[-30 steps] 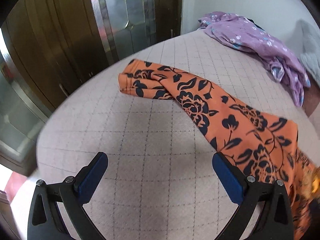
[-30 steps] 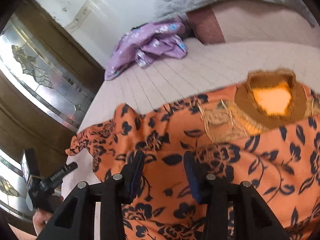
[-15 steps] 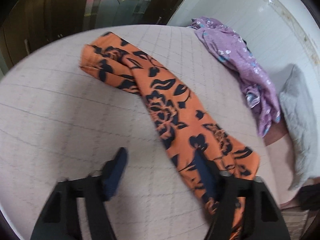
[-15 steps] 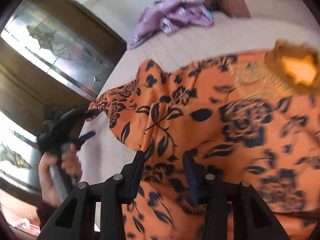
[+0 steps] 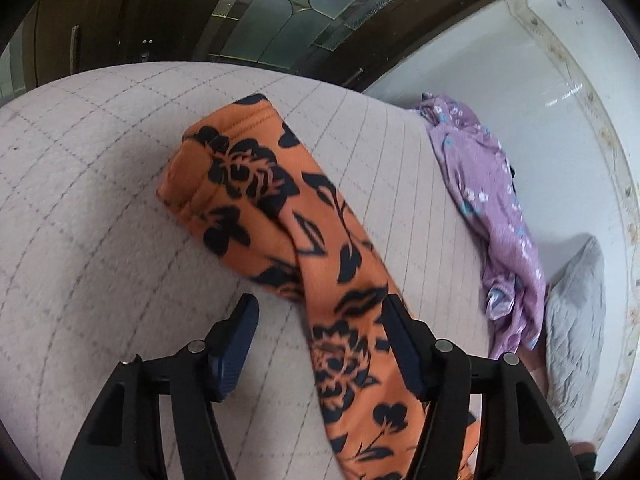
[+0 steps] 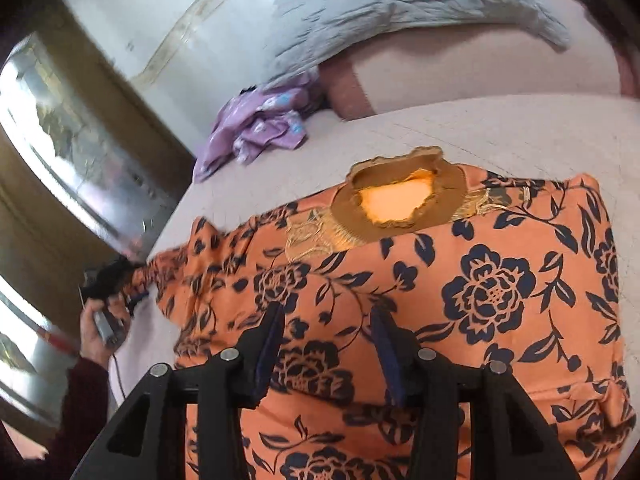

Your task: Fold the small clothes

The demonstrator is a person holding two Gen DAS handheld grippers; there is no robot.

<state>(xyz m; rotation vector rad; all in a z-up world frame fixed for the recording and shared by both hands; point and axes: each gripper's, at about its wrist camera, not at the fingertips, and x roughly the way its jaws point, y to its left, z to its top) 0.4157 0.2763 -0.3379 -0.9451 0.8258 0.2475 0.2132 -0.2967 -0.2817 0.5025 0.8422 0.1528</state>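
Note:
An orange top with black flowers (image 6: 460,280) lies spread on the pink quilted bed, brown collar (image 6: 396,200) facing up. Its sleeve (image 5: 280,216) stretches away in the left wrist view, cuff at the far end. My left gripper (image 5: 320,344) is open, its jaws on either side of the sleeve, close above it. In the right wrist view the left gripper (image 6: 116,280) sits at the sleeve's end. My right gripper (image 6: 326,344) is open over the top's body, holding nothing.
A crumpled purple flowered garment (image 5: 492,208) lies at the bed's far side by the white wall. A grey pillow (image 6: 384,8) lies beyond it. Dark wooden doors with glass panels (image 5: 280,4) stand past the bed's edge.
My left gripper has moved forward along the sleeve and its jaws have narrowed around it. My right gripper has swung back toward the collar and stays open.

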